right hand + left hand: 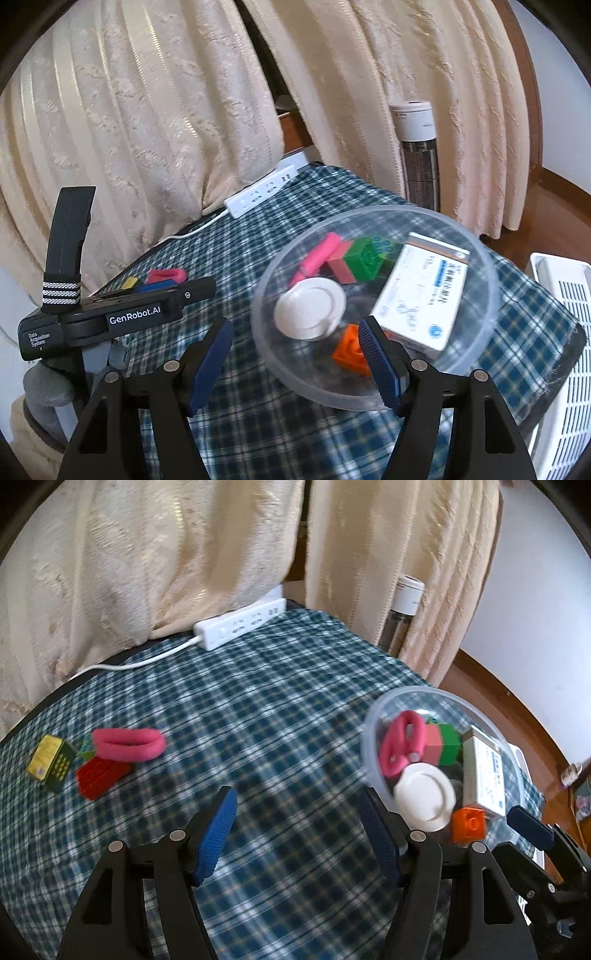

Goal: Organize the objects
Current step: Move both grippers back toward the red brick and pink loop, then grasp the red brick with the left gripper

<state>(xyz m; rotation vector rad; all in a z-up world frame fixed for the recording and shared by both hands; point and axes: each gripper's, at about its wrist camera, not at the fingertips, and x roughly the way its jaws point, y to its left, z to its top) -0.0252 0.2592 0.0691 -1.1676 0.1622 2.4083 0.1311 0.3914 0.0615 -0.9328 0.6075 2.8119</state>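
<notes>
Mid-sort, both grippers empty: left gripper (299,834) jaws apart, should go for pink hair tie (128,744) at 10 o'clock on counter (258,716); right gripper (295,363) spread wide over clear bowl (491,306) at 1 o'clock.

Open right gripper (295,360) over clear bowl (476,332) w/ blocks, box, lid.

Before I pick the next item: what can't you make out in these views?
- Box text: motion-blurred, both views.
- Yellow item beside the red brick: blurred in the left view; the left tongs' body mostly hides it in the right view.
- Bowl bottom: hidden under the white lid.
</notes>
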